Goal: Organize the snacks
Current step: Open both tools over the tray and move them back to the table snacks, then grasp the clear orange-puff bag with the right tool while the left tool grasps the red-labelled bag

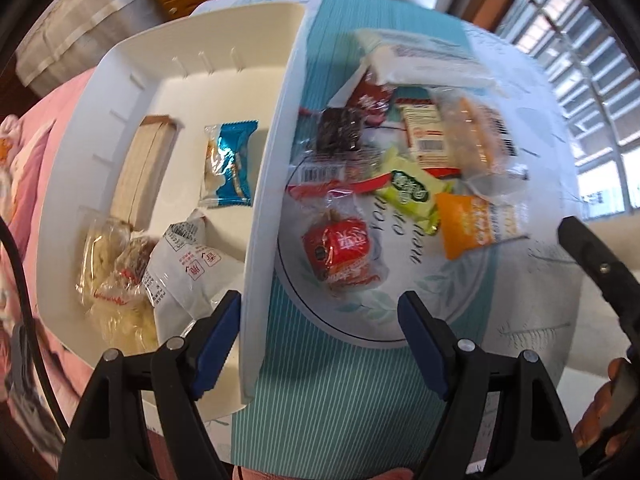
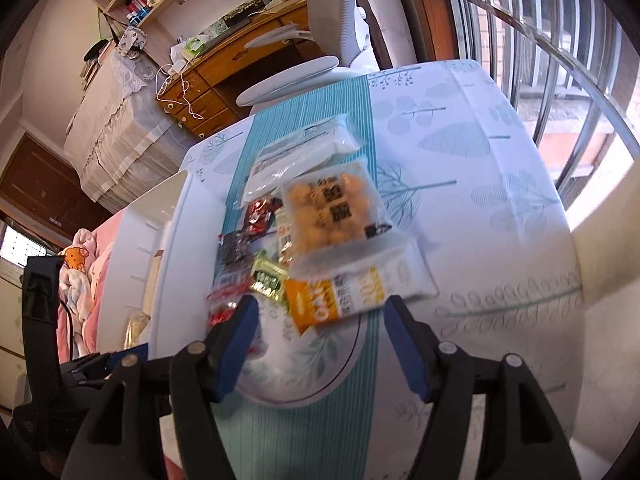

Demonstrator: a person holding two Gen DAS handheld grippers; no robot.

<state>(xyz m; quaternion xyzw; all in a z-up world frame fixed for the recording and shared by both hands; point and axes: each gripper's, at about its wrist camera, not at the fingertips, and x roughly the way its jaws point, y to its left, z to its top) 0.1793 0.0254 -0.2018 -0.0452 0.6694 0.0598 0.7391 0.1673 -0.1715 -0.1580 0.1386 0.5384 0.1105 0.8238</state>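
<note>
left hand-held gripper (image 1: 320,344): jaws apart, empty, pointing down | right hand-held gripper (image 2: 320,344): jaws apart, empty

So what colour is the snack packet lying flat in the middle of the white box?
Blue and silver packet, seen best from the left wrist view.

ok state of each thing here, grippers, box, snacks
left gripper: open, empty
right gripper: open, empty
white box: open-topped, partly filled
blue packet: lying flat in the box
red packet: on the tablecloth, outside the box
orange packet: on the tablecloth at the front of the pile
green packet: in the pile, sealed
</note>
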